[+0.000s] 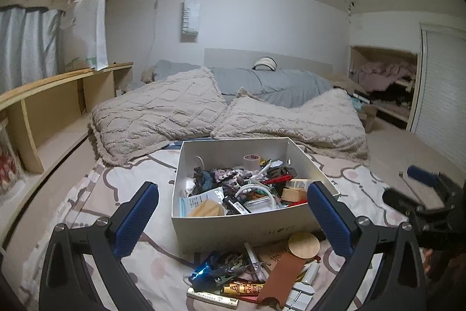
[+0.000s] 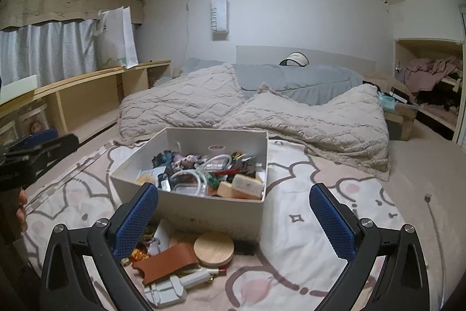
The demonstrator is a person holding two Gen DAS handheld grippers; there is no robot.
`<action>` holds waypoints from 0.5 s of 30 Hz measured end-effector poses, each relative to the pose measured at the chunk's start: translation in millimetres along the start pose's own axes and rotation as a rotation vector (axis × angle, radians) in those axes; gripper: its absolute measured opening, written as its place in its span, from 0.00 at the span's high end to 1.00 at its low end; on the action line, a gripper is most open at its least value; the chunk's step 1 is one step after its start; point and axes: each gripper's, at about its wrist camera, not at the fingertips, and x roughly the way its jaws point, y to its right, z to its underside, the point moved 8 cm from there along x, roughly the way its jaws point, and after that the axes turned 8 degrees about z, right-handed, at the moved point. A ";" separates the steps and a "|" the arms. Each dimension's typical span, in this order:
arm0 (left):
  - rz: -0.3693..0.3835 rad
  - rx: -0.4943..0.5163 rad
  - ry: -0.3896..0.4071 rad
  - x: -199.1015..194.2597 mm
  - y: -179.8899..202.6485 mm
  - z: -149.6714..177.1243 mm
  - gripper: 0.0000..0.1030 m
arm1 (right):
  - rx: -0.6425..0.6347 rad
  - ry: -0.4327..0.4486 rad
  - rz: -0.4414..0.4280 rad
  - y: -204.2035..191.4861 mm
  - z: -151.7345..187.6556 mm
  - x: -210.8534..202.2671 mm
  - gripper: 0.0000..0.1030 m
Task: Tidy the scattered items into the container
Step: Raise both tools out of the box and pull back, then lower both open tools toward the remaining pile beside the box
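Observation:
A white box (image 1: pixel 186 165) (image 2: pixel 221 210) stands on the patterned blanket, crowded with small items. In front of it lies a scattered pile: a round wooden lid (image 1: pixel 303 244) (image 2: pixel 214 249), a brown leather sleeve (image 1: pixel 281 279) (image 2: pixel 166 260), a blue shiny packet (image 1: pixel 204 273), a yellow-red tube (image 1: pixel 243 288) and a white plastic piece (image 2: pixel 167 289). My left gripper (image 1: pixel 233 209) is open above the pile, in front of the box, nothing between its fingers. My right gripper (image 2: pixel 234 209) is open too, over the box's near right corner, and empty. Each gripper shows at the edge of the other's view.
Two tufted beige pillows (image 1: pixel 163 112) (image 2: pixel 305 118) lie just behind the box, with a grey duvet (image 1: pixel 262 83) beyond. A low wooden shelf (image 1: pixel 58 95) runs along the left. A thin cable (image 2: pixel 431 212) lies on the blanket at the right.

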 end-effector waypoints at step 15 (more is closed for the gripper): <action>-0.033 -0.090 -0.045 5.6 -33.1 58.2 0.00 | -0.059 -0.015 -0.019 -21.4 64.2 6.8 0.00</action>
